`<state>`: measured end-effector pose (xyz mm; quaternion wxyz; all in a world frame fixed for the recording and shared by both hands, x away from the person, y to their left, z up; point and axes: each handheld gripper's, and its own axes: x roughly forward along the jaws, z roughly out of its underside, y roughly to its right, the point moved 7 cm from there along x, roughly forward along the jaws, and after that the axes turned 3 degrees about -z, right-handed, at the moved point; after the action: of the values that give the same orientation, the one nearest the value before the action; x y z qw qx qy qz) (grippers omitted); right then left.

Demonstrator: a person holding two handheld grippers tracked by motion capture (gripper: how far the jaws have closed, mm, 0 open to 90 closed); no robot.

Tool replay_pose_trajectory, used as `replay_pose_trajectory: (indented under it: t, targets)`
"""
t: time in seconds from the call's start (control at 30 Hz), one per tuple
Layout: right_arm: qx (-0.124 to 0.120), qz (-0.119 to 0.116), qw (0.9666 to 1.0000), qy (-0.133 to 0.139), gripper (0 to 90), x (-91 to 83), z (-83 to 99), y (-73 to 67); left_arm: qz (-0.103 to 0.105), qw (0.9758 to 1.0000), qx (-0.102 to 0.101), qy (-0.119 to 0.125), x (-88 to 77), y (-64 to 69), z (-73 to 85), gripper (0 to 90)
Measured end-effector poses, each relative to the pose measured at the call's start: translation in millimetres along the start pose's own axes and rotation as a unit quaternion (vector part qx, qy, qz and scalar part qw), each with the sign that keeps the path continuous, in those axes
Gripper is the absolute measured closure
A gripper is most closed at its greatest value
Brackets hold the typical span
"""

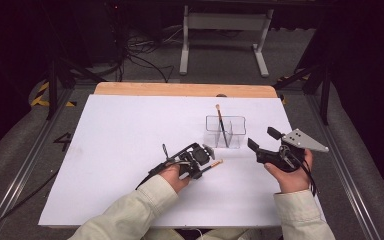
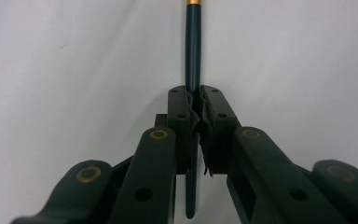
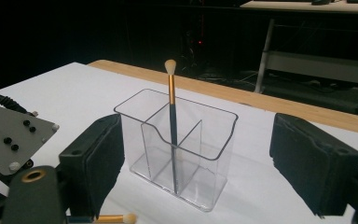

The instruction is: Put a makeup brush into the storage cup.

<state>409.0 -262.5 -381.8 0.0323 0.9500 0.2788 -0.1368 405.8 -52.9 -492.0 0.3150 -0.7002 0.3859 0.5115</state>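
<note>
Currently we have the loose brush [image 2: 193,51] lying flat on the white table [image 1: 120,150], just short of the clear organizer [image 1: 224,132]. Left gripper [image 1: 206,156] is clamped on its dark handle, gold ferrule and bristle tip [image 3: 129,218] sticking out ahead. It's thin, light, stiff and smooth, so likely to pivot or slip; we'd grip mid-handle, never the soft bristles. Right gripper [image 1: 261,140] is spread wide, nothing in it, facing the organizer where another brush [image 3: 172,121] stands upright.
</note>
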Motion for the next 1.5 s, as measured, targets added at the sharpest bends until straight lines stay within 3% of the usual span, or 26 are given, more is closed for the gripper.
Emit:
replay_pose_trajectory:
  t: [0.23,0.33,0.53,0.83,0.93,0.97,1.0,1.13,1.2,1.23,1.4,1.5]
  targets:
    - [-0.003,-0.002,1.0000,-0.003,20.5,0.1,0.4,-0.3,0.011,0.9999,0.002,0.001,-0.9,-1.7,0.4,83.4]
    - [-0.001,-0.006,1.0000,-0.001,21.9,-0.4,0.0,-0.7,0.036,0.9993,0.001,0.008,-3.2,-2.1,0.5,83.4]
    - [0.000,-0.014,0.9999,0.001,24.3,-1.7,-1.0,-1.6,0.051,0.9981,0.004,0.034,-14.5,-2.6,0.5,83.4]
    - [-0.007,-0.044,0.9988,0.018,30.3,-6.0,-8.0,-6.6,0.075,0.9926,0.013,0.095,-36.2,-4.3,2.7,83.4]
    - [-0.007,-0.064,0.9977,0.023,31.7,-6.9,-10.0,-8.1,0.078,0.9888,0.030,0.124,-43.6,-4.7,5.8,83.4]
    - [-0.010,-0.069,0.9972,0.026,31.7,-7.2,-10.6,-8.9,0.078,0.9888,0.030,0.124,-43.6,-4.7,5.8,83.4]
    - [-0.011,-0.072,0.9969,0.031,31.7,-7.6,-11.5,-9.6,0.081,0.9867,0.029,0.138,-46.7,-5.9,8.0,83.4]
    - [-0.017,-0.080,0.9958,0.042,32.8,-9.0,-13.7,-11.1,0.085,0.9833,0.027,0.159,-49.5,-9.5,12.8,83.4]
    - [-0.021,-0.085,0.9951,0.047,33.6,-9.8,-14.7,-11.8,0.084,0.9797,0.029,0.180,-53.2,-11.8,15.3,83.4]
    - [-0.021,-0.085,0.9951,0.047,33.6,-9.8,-14.7,-11.8,0.084,0.9797,0.029,0.180,-53.2,-11.8,15.3,83.4]
    - [-0.028,-0.099,0.9930,0.057,36.4,-11.2,-16.6,-15.6,0.095,0.9667,0.033,0.235,-66.3,-14.2,21.9,83.4]
    - [-0.032,-0.108,0.9916,0.063,37.8,-11.2,-17.6,-17.9,0.099,0.9617,0.033,0.254,-69.3,-15.7,24.4,83.4]
